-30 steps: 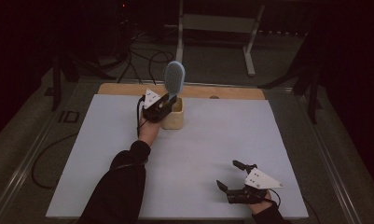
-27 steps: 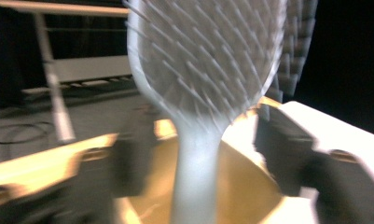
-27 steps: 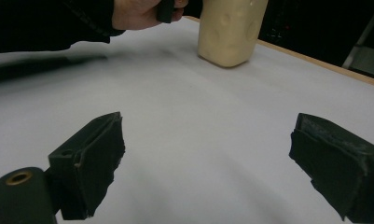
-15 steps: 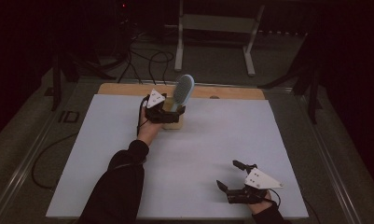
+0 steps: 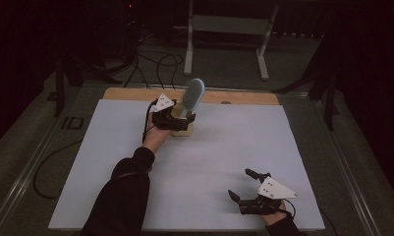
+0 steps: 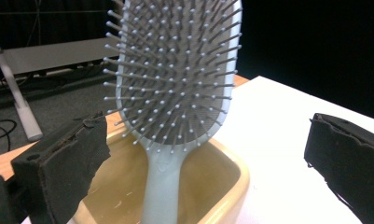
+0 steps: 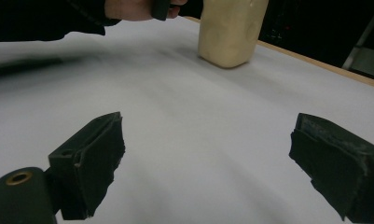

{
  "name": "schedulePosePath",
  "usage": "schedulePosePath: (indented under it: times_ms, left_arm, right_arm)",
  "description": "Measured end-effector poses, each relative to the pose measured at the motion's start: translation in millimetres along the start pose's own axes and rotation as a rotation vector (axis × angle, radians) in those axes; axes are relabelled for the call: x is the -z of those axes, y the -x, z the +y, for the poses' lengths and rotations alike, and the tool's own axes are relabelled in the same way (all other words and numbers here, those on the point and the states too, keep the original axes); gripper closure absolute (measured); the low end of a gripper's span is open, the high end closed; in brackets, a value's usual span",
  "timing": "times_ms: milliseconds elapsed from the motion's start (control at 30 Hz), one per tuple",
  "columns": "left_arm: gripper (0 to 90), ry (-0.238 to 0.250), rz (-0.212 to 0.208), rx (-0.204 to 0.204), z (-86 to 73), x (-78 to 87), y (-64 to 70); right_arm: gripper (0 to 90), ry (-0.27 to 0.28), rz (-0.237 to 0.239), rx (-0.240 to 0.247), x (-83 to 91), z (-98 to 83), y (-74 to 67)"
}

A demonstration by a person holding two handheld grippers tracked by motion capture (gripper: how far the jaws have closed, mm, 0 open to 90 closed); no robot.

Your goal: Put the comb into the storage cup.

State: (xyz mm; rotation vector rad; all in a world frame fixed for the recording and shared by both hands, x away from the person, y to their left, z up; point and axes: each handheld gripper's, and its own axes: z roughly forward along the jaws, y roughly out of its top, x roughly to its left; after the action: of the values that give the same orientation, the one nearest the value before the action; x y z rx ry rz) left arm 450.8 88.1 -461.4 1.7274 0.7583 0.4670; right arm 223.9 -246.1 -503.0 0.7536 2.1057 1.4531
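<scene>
A pale blue hairbrush [image 5: 193, 95] stands handle-down in a cream cup [image 5: 186, 129] at the far middle of the white table, leaning right against the rim. My left gripper [image 5: 181, 123] sits at the cup. Its jaws have just been opening and now stand wide on either side of the hairbrush [image 6: 175, 84] and cup [image 6: 224, 184], touching neither. My right gripper [image 5: 239, 183] rests open near the front right edge with nothing in it. In the right gripper view my right gripper [image 7: 208, 149] faces bare table, with the cup [image 7: 229, 32] farther off.
A white sheet [image 5: 224, 147] covers the table, with a wooden strip [image 5: 243, 97] along its far edge. Beyond the table stand a metal frame [image 5: 224, 24] and floor cables [image 5: 150, 59]. A dark-sleeved forearm [image 5: 126, 182] crosses the left half of the table.
The hairbrush has sunk lower into the cup and tipped to the right. The left jaws have let go of it and opened wide. The right gripper has not moved.
</scene>
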Motion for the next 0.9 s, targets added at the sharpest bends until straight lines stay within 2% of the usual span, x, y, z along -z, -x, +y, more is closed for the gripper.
schedulePosePath:
  times_ms: [200,267,300,633,767,900]
  left_arm:
    - [0.0,-0.028,-0.025,0.000,4.8,3.7,1.1]
    - [0.0,-0.027,-0.020,-0.003,7.1,6.1,1.2]
    - [0.0,-0.028,-0.050,0.008,9.3,7.7,0.8]
    - [0.0,-0.088,-0.100,-0.014,19.4,10.7,2.7]
    - [0.0,-0.102,-0.155,0.008,21.6,12.5,2.3]
    - [0.0,-0.108,-0.167,0.000,23.0,16.2,3.3]
  right_arm:
    - [9.3,-0.001,-0.001,-0.001,0.4,0.1,0.2]
    - [9.3,-0.001,-0.002,0.001,0.5,0.3,0.0]
    - [9.3,0.002,-0.001,0.002,0.2,0.6,-0.1]
    - [9.3,0.006,0.002,-0.001,1.0,0.7,0.7]
    - [9.3,0.007,0.001,0.002,1.3,1.1,0.5]
    - [9.3,0.005,0.003,0.001,0.3,1.0,0.3]
